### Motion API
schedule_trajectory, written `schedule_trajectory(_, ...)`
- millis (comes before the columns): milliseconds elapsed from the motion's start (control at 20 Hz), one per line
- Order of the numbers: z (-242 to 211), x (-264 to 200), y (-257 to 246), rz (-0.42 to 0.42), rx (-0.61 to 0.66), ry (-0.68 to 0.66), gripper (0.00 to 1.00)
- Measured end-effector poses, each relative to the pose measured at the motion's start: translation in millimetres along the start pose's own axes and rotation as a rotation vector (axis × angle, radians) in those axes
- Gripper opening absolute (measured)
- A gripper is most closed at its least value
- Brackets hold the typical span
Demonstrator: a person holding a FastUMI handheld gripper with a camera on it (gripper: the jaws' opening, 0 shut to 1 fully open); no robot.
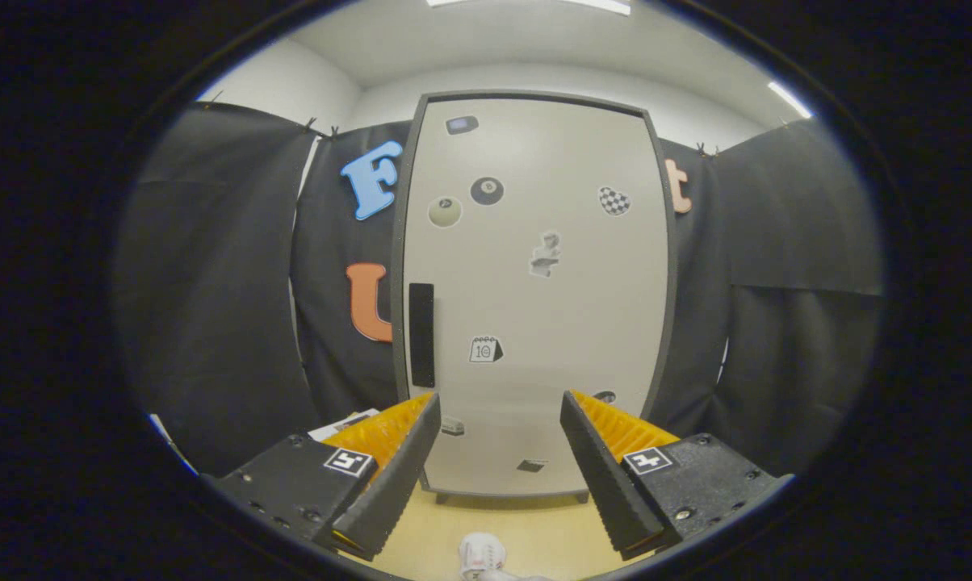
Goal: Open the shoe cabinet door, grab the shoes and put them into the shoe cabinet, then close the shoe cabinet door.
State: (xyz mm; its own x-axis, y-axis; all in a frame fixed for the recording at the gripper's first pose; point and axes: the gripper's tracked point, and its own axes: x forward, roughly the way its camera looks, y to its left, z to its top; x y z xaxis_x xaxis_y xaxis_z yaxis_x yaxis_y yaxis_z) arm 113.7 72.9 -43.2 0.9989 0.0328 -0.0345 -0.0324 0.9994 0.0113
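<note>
**Door shut, handle to catch**

While shut, shoe cabinet door (534, 290) stands upright beyond fingers (498, 460), dark handle (421, 335) at its left edge. Fingers spread wide, gripping nothing. White shoe (482, 557) low on pale floor (534, 524), between fingers. Risk, as judged: slipping off slim handle; swinging door striking shoe.

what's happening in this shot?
A hand-held gripper faces the shoe cabinet, fingers open with nothing between them. The cabinet door is shut; its dark handle sits on the door's left edge, just above the left finger. A white shoe lies on the floor below the fingers. Nothing grabbed yet.
</note>
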Motion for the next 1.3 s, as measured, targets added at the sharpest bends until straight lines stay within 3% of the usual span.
schedule_trajectory(350, 6.4, 83.8, 47.2, 0.015, 0.007, -0.011, 0.98)
schedule_trajectory(750, 15.3, 134.2, 78.9, 0.027, 0.014, -0.009, 0.95)
schedule_trajectory(950, 17.7, 146.1, 86.0, 0.038, 0.017, 0.014, 0.79)
schedule_trajectory(1300, 16.3, 153.3, 78.4, -0.018, 0.037, 0.019, 0.41)
